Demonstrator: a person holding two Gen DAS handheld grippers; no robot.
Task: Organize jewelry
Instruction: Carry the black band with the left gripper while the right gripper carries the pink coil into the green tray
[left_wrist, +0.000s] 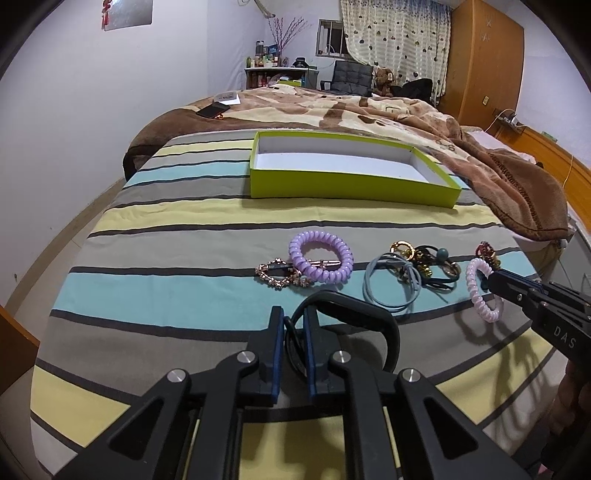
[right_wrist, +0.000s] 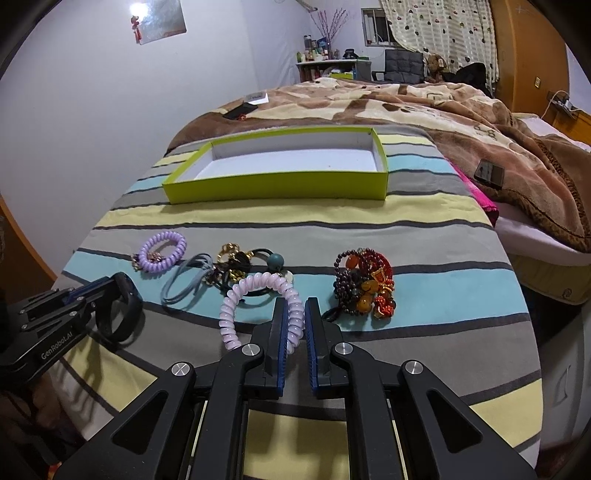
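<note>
Beyond scattered hair ties, green box

"GenRobot.AI" on left tool; "DAS" on right tool.

The left claw hid part of the black band it pinched. The gold clip lay partly under the purple coil tie. The far shelf bottles were too small to tell, maybe lotions.
</note>
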